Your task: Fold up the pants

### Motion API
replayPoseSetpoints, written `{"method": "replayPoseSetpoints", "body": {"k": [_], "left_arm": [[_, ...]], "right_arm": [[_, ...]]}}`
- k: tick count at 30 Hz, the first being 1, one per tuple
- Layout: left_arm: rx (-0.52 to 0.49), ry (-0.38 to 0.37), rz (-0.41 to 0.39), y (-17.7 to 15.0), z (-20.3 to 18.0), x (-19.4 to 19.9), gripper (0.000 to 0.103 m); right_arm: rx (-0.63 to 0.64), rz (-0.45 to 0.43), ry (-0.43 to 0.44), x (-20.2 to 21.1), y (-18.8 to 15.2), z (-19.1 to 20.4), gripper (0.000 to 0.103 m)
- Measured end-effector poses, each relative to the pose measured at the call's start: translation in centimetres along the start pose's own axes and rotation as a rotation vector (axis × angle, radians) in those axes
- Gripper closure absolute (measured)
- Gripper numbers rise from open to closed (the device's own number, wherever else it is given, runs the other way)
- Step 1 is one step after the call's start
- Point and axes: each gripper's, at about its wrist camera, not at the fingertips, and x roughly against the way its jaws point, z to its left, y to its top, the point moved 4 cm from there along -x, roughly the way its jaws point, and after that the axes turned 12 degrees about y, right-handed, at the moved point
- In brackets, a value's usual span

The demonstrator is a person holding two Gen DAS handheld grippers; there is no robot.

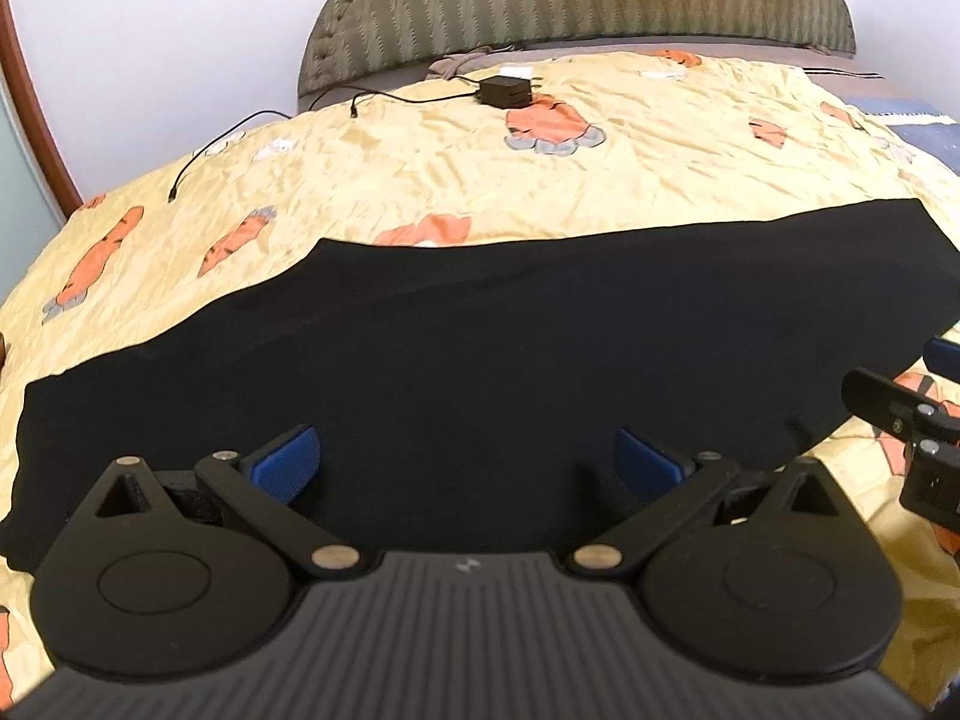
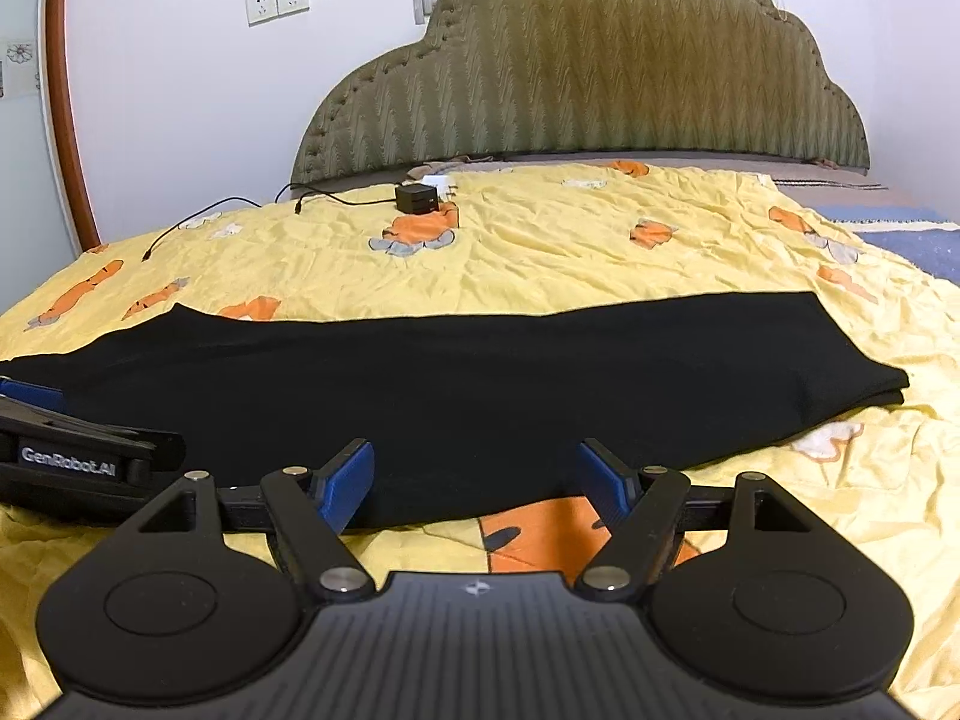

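Black pants lie flat on the bed as one long band across it, and show in the right wrist view too. My left gripper is open, its blue pads spread wide just above the near part of the pants. My right gripper is open and empty at the pants' near edge, over the bedsheet. The right gripper shows at the right edge of the left wrist view; the left gripper shows at the left edge of the right wrist view.
The bed has a yellow sheet with orange carrot prints. A black charger with its cable lies near the padded green headboard. A blue blanket lies at the far right. A white wall with sockets stands behind.
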Motion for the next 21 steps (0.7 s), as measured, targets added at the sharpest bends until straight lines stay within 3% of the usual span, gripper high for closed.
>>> {"method": "replayPoseSetpoints", "body": {"k": [11,14,21], "left_arm": [[-0.001,-0.025,0.009,0.3,-1.3,0.3,0.000],[-0.003,-0.039,0.000,0.2,-1.5,0.6,0.000],[-0.014,-0.051,-0.002,-0.1,-2.1,0.1,0.000]], "right_arm": [[-0.002,-0.018,-0.028,1.2,0.1,-1.7,0.028],[-0.031,-0.025,-0.062,2.3,-0.1,-4.0,0.028],[-0.143,-0.023,-0.239,3.7,0.3,-12.7,0.028]]}}
